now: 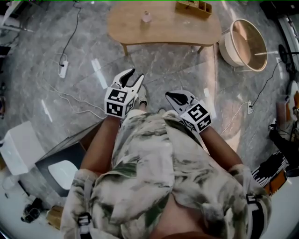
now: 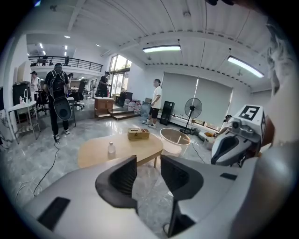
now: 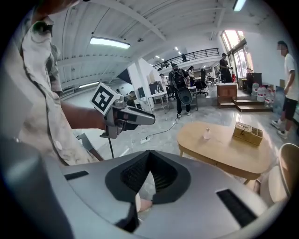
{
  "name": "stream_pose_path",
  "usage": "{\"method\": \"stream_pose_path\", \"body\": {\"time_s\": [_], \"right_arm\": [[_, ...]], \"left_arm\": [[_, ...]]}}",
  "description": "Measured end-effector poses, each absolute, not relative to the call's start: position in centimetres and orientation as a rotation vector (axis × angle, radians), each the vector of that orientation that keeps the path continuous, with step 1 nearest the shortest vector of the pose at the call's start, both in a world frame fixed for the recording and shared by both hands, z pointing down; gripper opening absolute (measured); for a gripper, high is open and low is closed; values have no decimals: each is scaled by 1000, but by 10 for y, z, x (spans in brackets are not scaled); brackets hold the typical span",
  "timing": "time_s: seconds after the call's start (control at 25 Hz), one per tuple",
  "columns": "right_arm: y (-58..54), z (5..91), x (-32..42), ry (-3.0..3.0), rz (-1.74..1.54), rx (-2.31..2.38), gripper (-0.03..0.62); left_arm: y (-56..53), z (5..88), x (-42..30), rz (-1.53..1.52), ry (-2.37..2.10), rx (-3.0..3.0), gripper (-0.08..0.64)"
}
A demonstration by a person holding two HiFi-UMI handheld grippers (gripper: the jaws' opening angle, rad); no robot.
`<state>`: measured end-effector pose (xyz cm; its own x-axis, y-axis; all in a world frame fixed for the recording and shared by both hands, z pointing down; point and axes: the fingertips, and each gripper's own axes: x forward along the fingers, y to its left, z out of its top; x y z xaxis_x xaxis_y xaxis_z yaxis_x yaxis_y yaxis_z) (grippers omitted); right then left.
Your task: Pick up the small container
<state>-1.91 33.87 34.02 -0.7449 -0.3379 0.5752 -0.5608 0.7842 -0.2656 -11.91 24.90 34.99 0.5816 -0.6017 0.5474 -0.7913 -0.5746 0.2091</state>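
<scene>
The small container [image 1: 146,17] is a little clear bottle with a pale cap. It stands upright on the light wooden table [image 1: 163,29] across the floor from me, and shows in the left gripper view [image 2: 111,148] and the right gripper view [image 3: 207,134]. Both grippers hang close to my body, well short of the table. My left gripper [image 1: 134,77] is open, and only floor shows between its dark pads [image 2: 148,159]. My right gripper [image 1: 170,96] has its jaws closed tip to tip [image 3: 149,153] and holds nothing.
A wooden box [image 1: 193,7] sits at the table's far right end. A round white basket stand [image 1: 243,44] is right of the table. A power strip and cable [image 1: 63,68] lie on the marble floor to the left. A white box [image 1: 16,147] stands near left. People [image 2: 58,100] stand farther off.
</scene>
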Motion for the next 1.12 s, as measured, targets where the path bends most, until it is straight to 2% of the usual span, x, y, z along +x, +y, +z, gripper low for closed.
{"method": "stream_pose_path", "body": {"time_s": [0.32, 0.56, 1.12], "right_arm": [[255, 336, -71, -2427, 603, 746, 21], [210, 334, -83, -2395, 614, 817, 21], [89, 379, -23, -2371, 644, 723, 21]], "left_arm": [[155, 365, -159, 599, -1041, 2423, 158], [102, 382, -174, 610, -1007, 2420, 158], [-33, 446, -118, 656, -1088, 2276, 158]]}}
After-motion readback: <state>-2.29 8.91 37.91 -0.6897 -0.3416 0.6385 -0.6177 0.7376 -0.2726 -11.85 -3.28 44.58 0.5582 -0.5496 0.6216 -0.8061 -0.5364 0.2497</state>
